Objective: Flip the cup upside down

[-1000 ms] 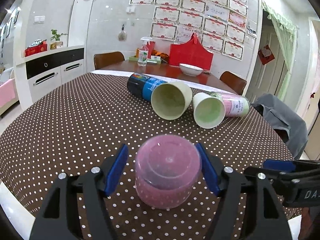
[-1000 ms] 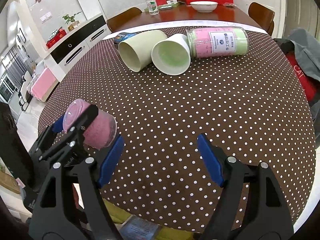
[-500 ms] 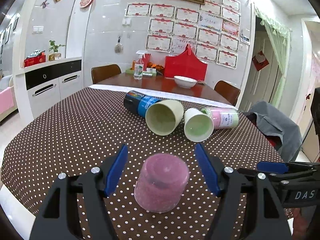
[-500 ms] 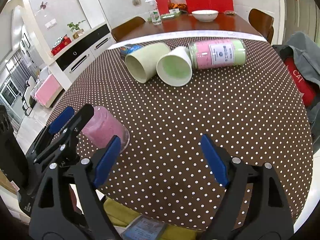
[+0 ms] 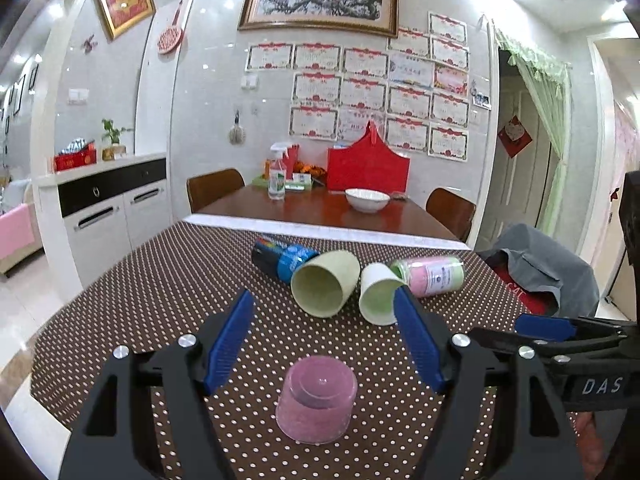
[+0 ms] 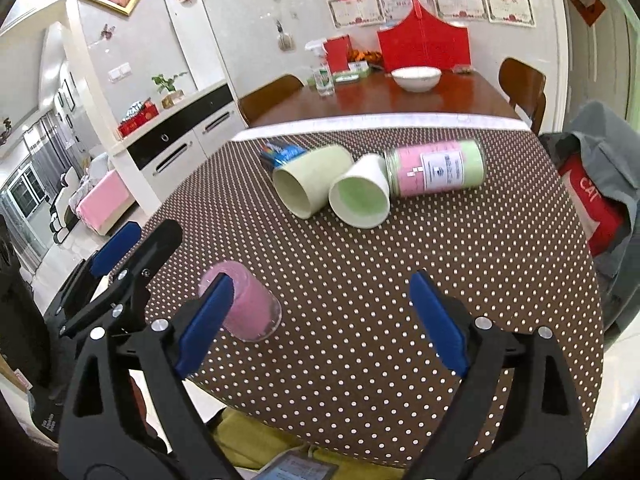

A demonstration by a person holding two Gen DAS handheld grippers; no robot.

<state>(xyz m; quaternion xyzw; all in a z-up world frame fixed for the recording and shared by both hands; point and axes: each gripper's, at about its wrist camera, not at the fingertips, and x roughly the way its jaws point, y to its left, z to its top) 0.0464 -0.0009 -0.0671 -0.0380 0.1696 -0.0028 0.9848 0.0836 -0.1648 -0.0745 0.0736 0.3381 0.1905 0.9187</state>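
Cup (image 5: 316, 404): pink, upside down on your polka-dot desk (image 5: 140, 300), near its front edge.
Left gripper (image 5: 322, 344): spread wide, above and behind the cup, not touching.
Right gripper (image 6: 320, 320): spread, empty, cup just beside its left finger.

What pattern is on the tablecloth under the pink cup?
Dark brown with small white polka dots, on the tablecloth beneath the pink cup; clearest in the right wrist view.

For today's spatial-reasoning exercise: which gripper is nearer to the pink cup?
Left. The left gripper is open around the upside-down pink cup, just behind it. The right gripper is open, off to the cup's right.
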